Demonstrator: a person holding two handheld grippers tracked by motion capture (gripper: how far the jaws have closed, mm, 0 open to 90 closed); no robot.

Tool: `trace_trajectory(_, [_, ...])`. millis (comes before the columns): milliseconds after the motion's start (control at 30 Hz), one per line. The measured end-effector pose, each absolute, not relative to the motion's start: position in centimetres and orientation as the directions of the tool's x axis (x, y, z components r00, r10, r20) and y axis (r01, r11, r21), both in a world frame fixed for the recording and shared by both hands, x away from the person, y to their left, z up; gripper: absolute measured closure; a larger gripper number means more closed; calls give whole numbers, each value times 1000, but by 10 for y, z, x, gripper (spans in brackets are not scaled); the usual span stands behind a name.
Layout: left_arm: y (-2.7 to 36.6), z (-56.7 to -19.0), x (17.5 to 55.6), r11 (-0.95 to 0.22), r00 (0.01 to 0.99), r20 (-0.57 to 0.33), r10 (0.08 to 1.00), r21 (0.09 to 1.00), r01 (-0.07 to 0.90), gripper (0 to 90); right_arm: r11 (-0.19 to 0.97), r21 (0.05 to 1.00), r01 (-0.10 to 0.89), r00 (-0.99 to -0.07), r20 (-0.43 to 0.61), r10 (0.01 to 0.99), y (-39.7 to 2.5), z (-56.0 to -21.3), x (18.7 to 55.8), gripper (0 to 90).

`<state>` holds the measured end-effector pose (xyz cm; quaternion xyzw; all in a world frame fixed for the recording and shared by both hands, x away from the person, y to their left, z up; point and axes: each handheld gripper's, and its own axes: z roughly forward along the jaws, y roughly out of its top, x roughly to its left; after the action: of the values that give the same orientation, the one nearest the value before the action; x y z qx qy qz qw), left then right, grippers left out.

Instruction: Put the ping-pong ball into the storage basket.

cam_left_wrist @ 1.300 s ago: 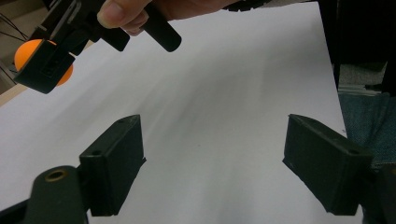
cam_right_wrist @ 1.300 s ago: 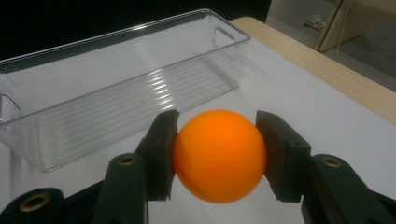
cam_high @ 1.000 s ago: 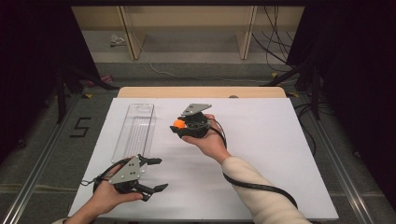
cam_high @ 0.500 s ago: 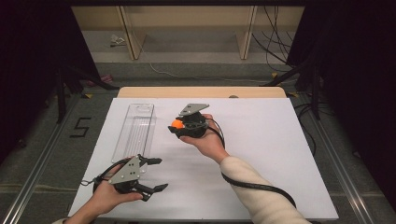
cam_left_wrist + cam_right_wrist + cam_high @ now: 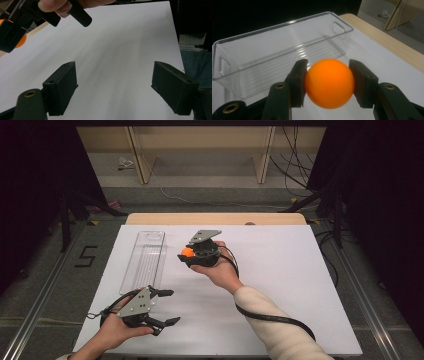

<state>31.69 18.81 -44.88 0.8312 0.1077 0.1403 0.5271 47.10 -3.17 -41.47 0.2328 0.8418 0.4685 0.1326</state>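
Left gripper [image 5: 167, 307]: near the table's front-left corner, held low in the person's left hand [image 5: 117, 332]; its jaws stand wide apart and hold nothing. In the left gripper view they frame bare white surface.
Front edge: the left gripper sits close to the near edge of the white table [image 5: 300, 290], with little margin behind it.
Clear bin [image 5: 145, 260]: long, narrow, transparent and empty, lying lengthwise along the left part of the table, its near end just beyond the left gripper. Its left wall runs near the table's left edge.
Gap beside the bin: a strip of bare white surface lies between the bin's right wall and the right gripper.
Orange ball [image 5: 187, 252]: clamped between the jaws of the right gripper [image 5: 186, 254], held above the table just right of the bin's far half. In the right gripper view the ball [image 5: 329, 83] is pinched on both sides, with the bin [image 5: 274, 50] directly beyond it.
Right hand [image 5: 220, 270]: wraps the right gripper from behind, sleeve trailing toward the front edge.
Right half of table: open white surface out to the right edge.
Far edge: a wooden strip [image 5: 215, 218] borders the white surface.
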Motion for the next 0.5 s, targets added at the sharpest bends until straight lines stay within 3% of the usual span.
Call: trace_trajectory(500, [188,-449,317,-419,939,115,324,907,33,197,459,850,258,-864,-9,503,-21,-411,472,515])
